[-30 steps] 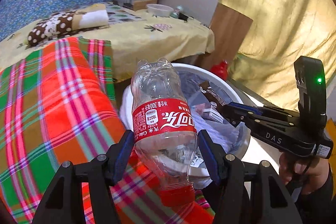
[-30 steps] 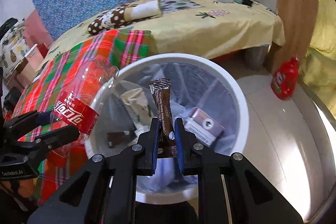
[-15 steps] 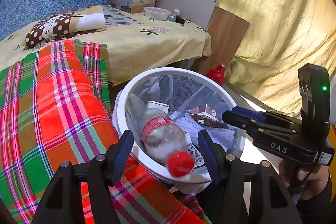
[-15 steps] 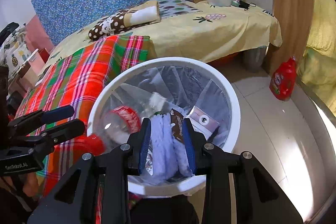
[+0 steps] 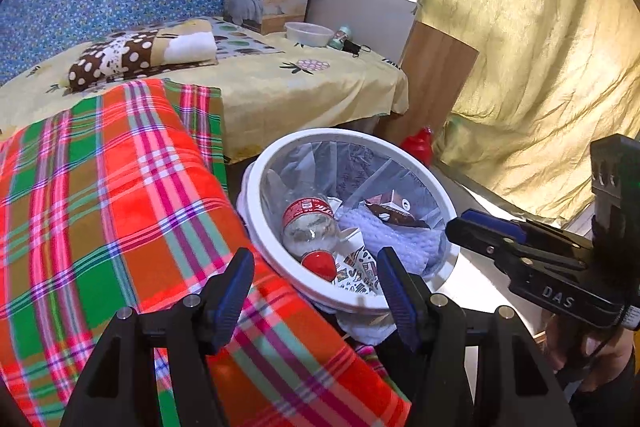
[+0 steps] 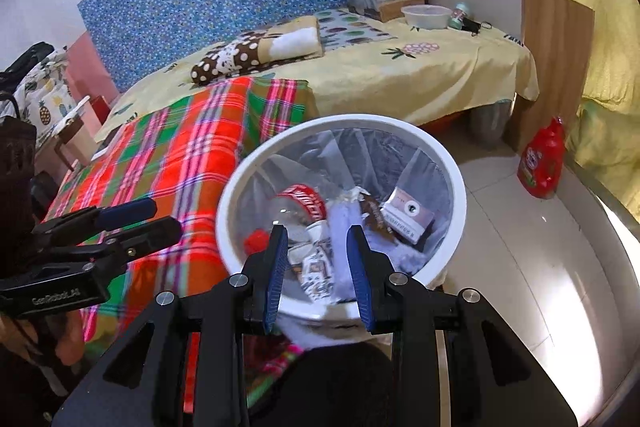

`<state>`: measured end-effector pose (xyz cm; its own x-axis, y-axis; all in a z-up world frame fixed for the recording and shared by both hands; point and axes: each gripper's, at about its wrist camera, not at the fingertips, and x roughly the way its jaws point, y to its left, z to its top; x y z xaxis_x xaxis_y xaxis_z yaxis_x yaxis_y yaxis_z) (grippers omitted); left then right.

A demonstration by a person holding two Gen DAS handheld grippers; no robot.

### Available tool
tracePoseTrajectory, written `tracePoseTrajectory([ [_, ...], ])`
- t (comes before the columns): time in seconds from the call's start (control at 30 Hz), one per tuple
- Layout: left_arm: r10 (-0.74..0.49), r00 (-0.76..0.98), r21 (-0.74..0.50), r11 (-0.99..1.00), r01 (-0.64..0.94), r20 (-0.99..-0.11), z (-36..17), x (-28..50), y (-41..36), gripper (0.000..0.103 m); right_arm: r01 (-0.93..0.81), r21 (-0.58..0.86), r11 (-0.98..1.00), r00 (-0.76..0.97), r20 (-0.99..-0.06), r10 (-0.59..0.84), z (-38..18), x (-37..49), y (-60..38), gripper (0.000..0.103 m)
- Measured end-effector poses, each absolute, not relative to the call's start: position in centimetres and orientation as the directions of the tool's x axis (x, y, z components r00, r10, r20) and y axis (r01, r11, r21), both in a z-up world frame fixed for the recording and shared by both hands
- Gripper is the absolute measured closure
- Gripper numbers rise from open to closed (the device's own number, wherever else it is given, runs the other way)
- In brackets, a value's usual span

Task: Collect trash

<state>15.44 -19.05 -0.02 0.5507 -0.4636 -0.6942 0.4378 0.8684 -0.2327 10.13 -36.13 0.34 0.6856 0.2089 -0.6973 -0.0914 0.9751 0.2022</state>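
Both of your drops look done: the bottle [image 5: 307, 227] and the brown wrapper [image 5: 394, 218] are lying in the white bin [image 5: 256, 211]. Your left gripper [image 5: 316, 291] and right gripper [image 6: 318, 269] are open and empty. I can't spot any other loose trash.

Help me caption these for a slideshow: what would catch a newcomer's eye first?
The bright red, green and orange plaid blanket fills the left of both views, spread over the bed. Beside it stands a white trash bin lined with a clear bag, holding a cola bottle with a red cap, a brown sachet and a small box. Both the left hand-held gripper and the right hand-held gripper hover empty, jaws apart, over its near rim.
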Motion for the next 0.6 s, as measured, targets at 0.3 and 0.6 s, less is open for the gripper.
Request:
tracePoseTrajectory([
  [0.3,-0.432,0.610,-0.195,0.888,0.416,-0.664,1.3,12.0,-17.0,0.040,-0.099,0.153,0.983,0.729,-0.662,0.176,1.4,7.0,-34.0,0.070],
  [0.6,-0.390,0.647,-0.157,0.908,0.389,-0.655,1.6,8.4,-15.0,0.040,-0.108,0.123,0.986,0.731,-0.663,0.163,1.1,5.0,-32.6,0.070],
])
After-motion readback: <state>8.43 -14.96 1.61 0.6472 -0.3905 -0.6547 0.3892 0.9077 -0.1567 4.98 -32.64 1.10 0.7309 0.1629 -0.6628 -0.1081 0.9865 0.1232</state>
